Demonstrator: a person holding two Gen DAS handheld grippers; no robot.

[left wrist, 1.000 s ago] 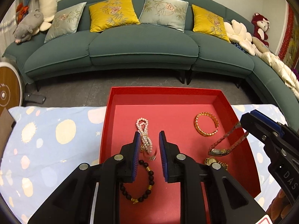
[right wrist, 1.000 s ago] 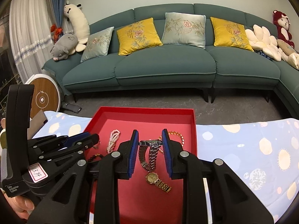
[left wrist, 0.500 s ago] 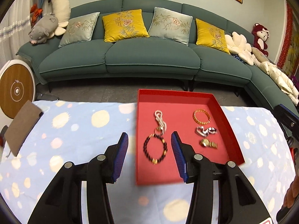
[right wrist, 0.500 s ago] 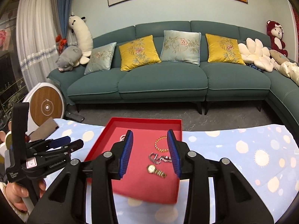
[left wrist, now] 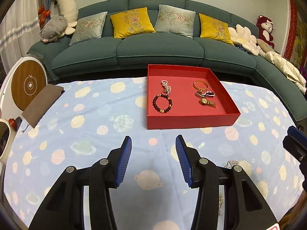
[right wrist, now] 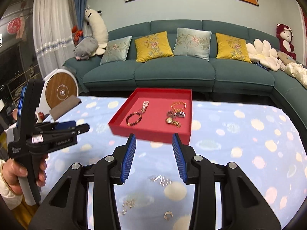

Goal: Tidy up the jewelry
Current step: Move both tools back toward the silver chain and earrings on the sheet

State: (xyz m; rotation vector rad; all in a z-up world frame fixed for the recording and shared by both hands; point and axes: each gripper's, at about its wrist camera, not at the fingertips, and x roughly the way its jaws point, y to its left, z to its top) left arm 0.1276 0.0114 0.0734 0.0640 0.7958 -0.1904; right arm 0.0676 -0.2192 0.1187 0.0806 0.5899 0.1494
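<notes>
Blue planet-print cloth covers our tabletop (left wrist: 80, 118). Nearest, our left claw (left wrist: 153, 143) and right claw (right wrist: 154, 140) gape empty, jaws just opened; blurred trinkets (right wrist: 160, 180), maybe chains, lie below. Beyond, the red tray (left wrist: 191, 121) holds bracelets and watches.

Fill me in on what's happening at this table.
A person is sorting jewelry with a handheld gripper in each hand. The red tray already holds a pearl strand, a dark bead bracelet, a gold bangle and two watches. Both the left gripper and right gripper are open and empty, over the blue cloth. A few small pieces lie loose nearby.
</notes>
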